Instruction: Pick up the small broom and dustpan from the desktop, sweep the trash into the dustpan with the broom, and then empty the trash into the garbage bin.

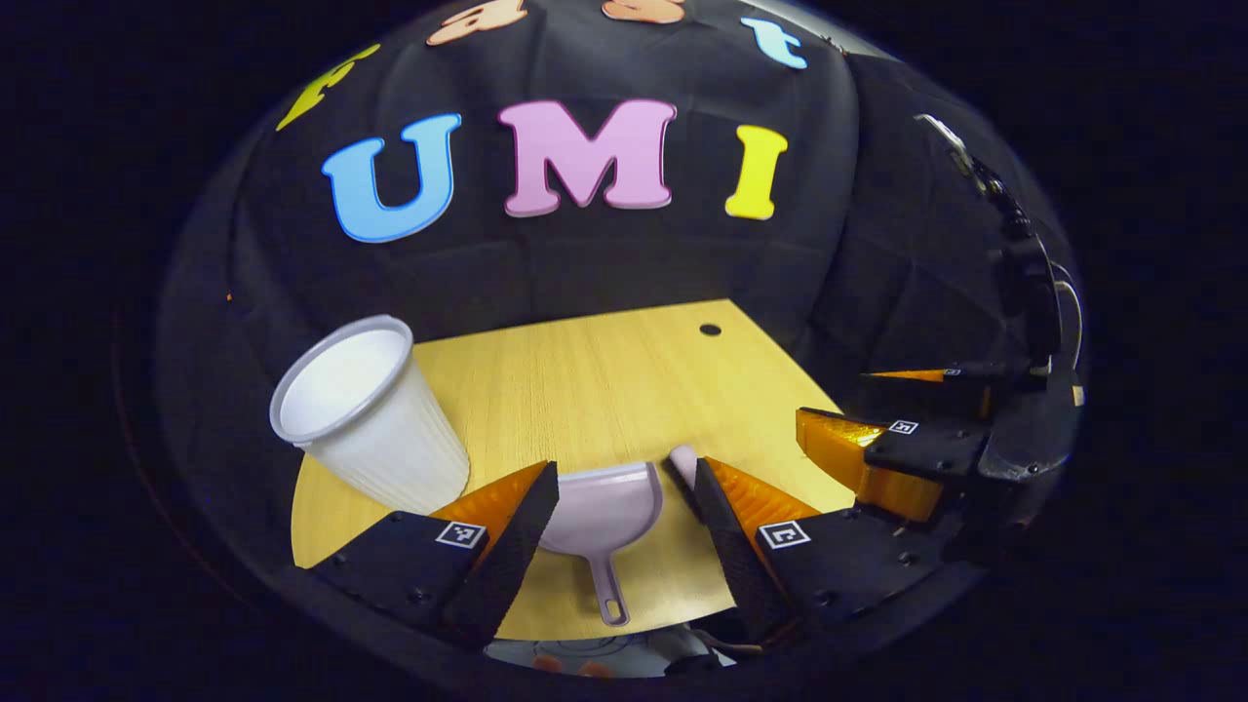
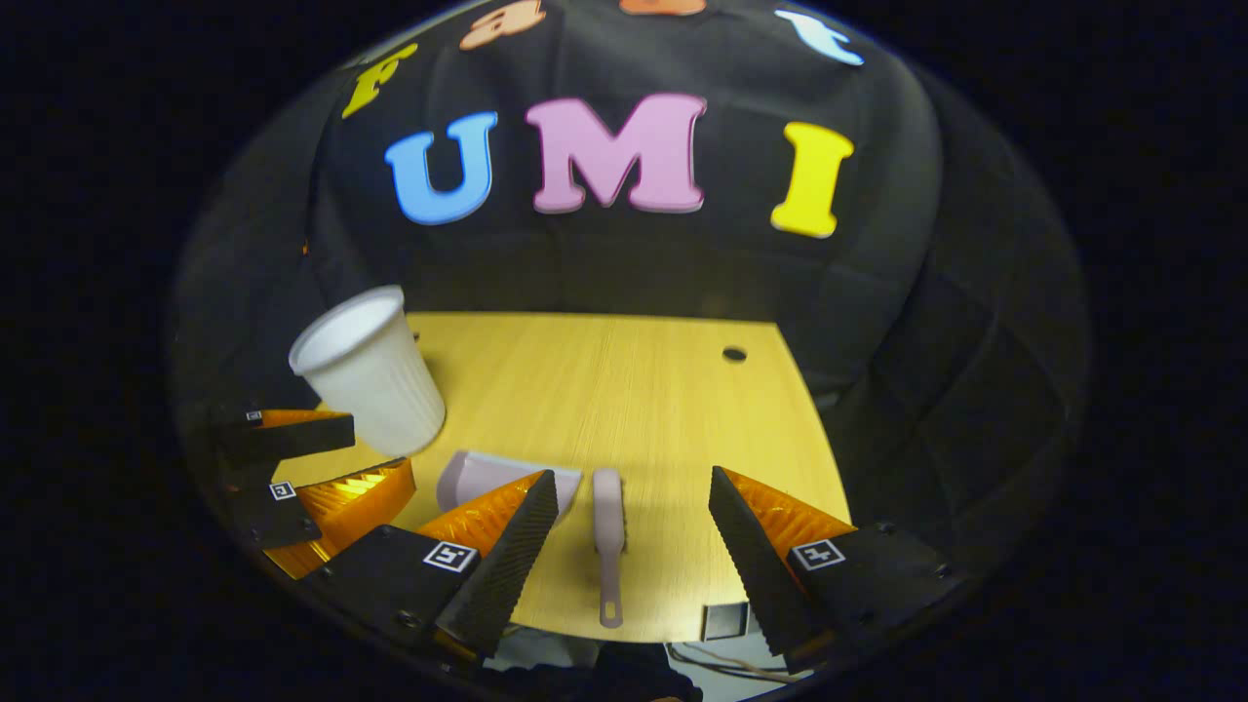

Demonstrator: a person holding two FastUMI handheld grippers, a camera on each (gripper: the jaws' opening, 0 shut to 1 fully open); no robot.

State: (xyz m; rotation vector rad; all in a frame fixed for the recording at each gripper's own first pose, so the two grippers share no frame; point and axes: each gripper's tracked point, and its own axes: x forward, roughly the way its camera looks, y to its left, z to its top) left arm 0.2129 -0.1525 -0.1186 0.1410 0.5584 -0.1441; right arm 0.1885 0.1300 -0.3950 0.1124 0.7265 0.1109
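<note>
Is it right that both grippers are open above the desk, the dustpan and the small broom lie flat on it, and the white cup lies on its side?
Not quite: the white cup stands upright, mouth up, as the right gripper view shows. The rest holds: the left gripper and right gripper are open above the desk, and the dustpan and small broom lie flat on it.

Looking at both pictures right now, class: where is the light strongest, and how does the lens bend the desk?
Left gripper view: the light falls on the desk, the cloth wall stays dim, and the desk's far edge bows. Right gripper view: the white cup is the brightest thing, the desk edges curve, and the small broom looks sharp.
</note>
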